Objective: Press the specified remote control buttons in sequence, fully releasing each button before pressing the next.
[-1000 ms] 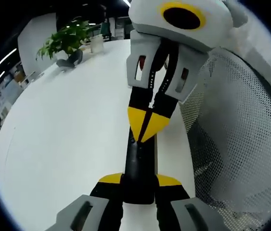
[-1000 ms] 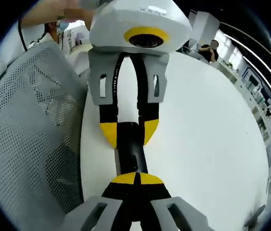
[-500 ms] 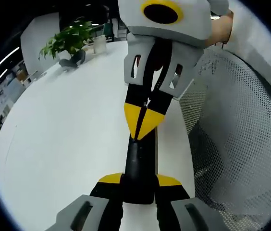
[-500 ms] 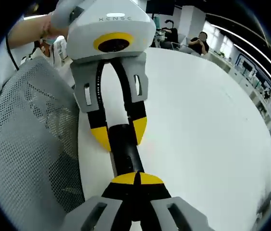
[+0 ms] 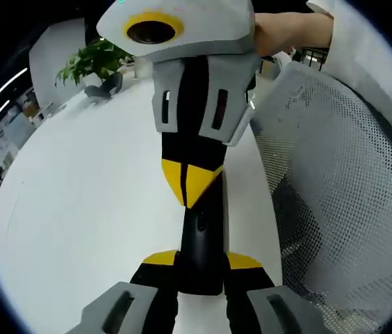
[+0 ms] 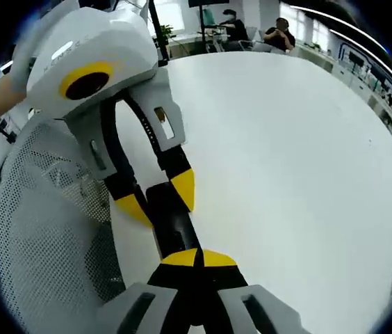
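Note:
A slim black remote (image 5: 201,229) lies along the middle of the left gripper view. My left gripper (image 5: 201,261) is shut on its near end, one yellow tip on each side. My right gripper (image 5: 190,184) comes down from above, shut, with its joined yellow tips resting on the remote's upper face. In the right gripper view my right gripper (image 6: 197,257) has its tips together on the remote (image 6: 172,233). Beyond it my left gripper (image 6: 158,198) clamps the remote's sides. The button under the tips is hidden.
A white round table (image 5: 78,195) spreads under the remote. A grey mesh chair back (image 5: 335,195) stands close beside it, also seen as the chair back (image 6: 43,229). A potted plant (image 5: 95,59) sits at the table's far edge. People (image 6: 279,31) sit far off.
My right gripper has tilted and shifted slightly left over the remote, tips still together on it. The right gripper view rolled with it. My left gripper keeps its hold.

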### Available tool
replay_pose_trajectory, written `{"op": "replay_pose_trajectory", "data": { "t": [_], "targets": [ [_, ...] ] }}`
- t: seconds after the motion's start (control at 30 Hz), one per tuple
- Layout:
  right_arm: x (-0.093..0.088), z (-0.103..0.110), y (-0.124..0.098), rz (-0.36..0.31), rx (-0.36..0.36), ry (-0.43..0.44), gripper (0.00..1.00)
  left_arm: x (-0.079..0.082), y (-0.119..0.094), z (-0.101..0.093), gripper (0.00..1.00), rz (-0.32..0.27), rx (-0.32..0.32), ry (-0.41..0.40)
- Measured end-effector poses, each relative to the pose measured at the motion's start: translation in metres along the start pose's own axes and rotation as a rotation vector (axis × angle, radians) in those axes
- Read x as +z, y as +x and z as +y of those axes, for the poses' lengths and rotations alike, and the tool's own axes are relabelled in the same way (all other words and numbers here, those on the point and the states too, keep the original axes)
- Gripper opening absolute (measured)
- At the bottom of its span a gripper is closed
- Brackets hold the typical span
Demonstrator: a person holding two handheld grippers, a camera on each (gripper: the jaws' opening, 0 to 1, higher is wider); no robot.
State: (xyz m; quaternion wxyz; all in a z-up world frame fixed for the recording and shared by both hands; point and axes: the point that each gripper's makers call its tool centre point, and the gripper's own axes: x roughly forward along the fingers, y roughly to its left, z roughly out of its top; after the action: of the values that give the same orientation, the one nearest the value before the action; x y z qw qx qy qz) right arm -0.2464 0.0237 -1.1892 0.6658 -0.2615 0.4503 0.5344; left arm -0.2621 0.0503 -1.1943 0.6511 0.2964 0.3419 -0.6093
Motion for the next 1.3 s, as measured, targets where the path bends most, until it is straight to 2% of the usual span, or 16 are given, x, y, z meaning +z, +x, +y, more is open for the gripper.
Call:
{"op": "replay_pose_trajectory", "data": {
  "t": [0.1, 0.17, 0.27, 0.33, 0.47, 0.57, 0.6, 0.73, 0.87, 1.07, 1.3],
  "targets": [
    [-0.002, -0.001, -0.001, -0.007, -0.01, 0.016, 0.0, 0.0, 0.0, 0.0, 0.22, 0.002, 0.001, 0.001],
    [-0.001, -0.002, 0.0, -0.04, -0.02, 0.046, 0.0, 0.0, 0.0, 0.0, 0.22, 0.001, 0.002, 0.001],
    [0.0, -0.001, -0.001, -0.084, -0.041, -0.029, 0.0, 0.001, 0.001, 0.0, 0.22, 0.001, 0.004, 0.003],
    [-0.001, 0.001, -0.003, -0.096, -0.048, -0.03, 0.0, 0.001, 0.001, 0.0, 0.22, 0.001, 0.006, 0.003],
    [0.009, 0.016, -0.005, -0.15, 0.002, -0.016, 0.0, 0.001, 0.001, 0.0, 0.22, -0.003, 0.01, -0.005],
    [0.003, 0.021, -0.003, -0.099, 0.0, -0.056, 0.0, 0.001, 0.001, 0.0, 0.22, -0.007, 0.01, -0.009],
    [0.006, 0.02, -0.003, -0.109, -0.014, -0.09, 0.0, 0.001, 0.001, 0.0, 0.22, -0.008, 0.009, -0.004],
    [0.003, 0.022, -0.001, -0.082, -0.019, -0.083, 0.0, 0.001, 0.001, -0.001, 0.22, -0.01, 0.004, -0.012],
    [0.002, 0.023, -0.001, -0.068, -0.051, -0.134, 0.0, 0.002, 0.0, -0.003, 0.22, -0.008, 0.004, -0.006],
    [0.004, 0.02, 0.0, -0.049, -0.069, -0.135, 0.0, 0.002, 0.0, -0.003, 0.22, -0.009, 0.0, -0.005],
    [0.004, 0.02, 0.0, -0.058, -0.074, -0.137, 0.0, 0.001, 0.0, -0.003, 0.22, -0.001, 0.005, 0.0]
  ]
}}
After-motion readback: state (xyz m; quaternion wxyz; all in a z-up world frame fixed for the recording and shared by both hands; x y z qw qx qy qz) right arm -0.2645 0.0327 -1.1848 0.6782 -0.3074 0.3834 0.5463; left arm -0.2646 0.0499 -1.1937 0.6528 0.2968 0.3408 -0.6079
